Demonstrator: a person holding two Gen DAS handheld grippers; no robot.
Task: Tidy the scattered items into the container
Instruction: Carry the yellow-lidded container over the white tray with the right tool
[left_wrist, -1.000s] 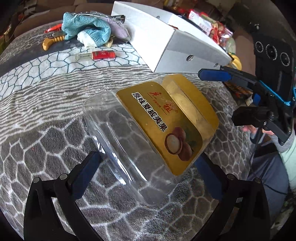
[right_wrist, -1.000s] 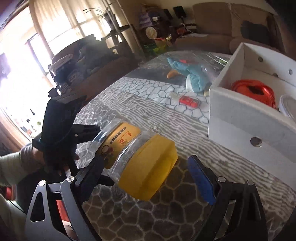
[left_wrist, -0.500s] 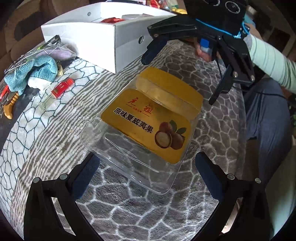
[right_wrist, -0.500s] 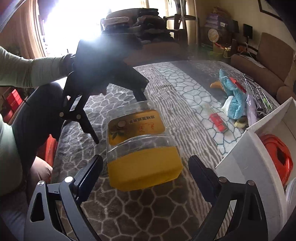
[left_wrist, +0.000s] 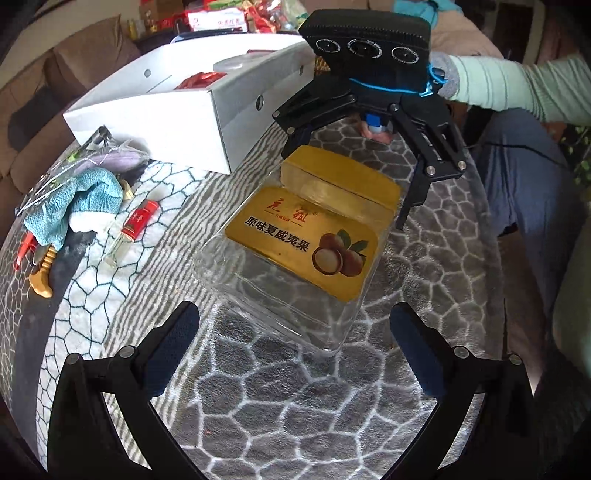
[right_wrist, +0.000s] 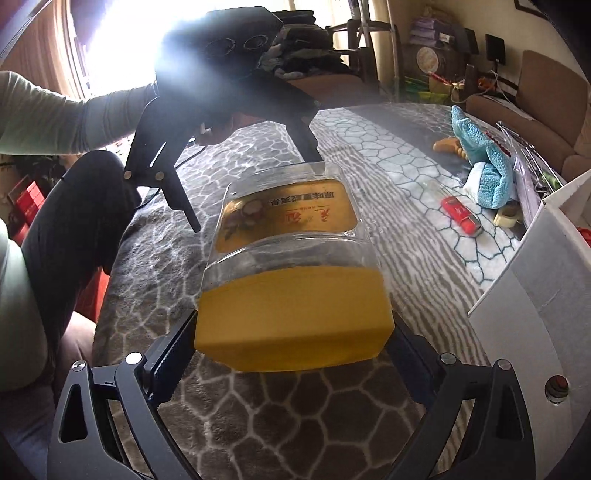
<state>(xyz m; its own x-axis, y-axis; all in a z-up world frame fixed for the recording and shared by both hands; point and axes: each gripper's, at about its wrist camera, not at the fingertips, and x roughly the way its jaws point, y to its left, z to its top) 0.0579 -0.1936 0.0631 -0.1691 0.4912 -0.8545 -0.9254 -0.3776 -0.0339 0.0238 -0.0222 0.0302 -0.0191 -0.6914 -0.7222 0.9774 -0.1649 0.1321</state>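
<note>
My right gripper (right_wrist: 293, 350) should close squarely on the yellow lid (right_wrist: 291, 317) of the jar (left_wrist: 295, 251) before lifting; its fingers flank the lid, seemingly touching, though I cannot tell whether they grip. My left gripper (left_wrist: 295, 332) stands wide open just short of the jar's clear base. Beyond, the white box (left_wrist: 177, 110) waits near the lid end.
</note>
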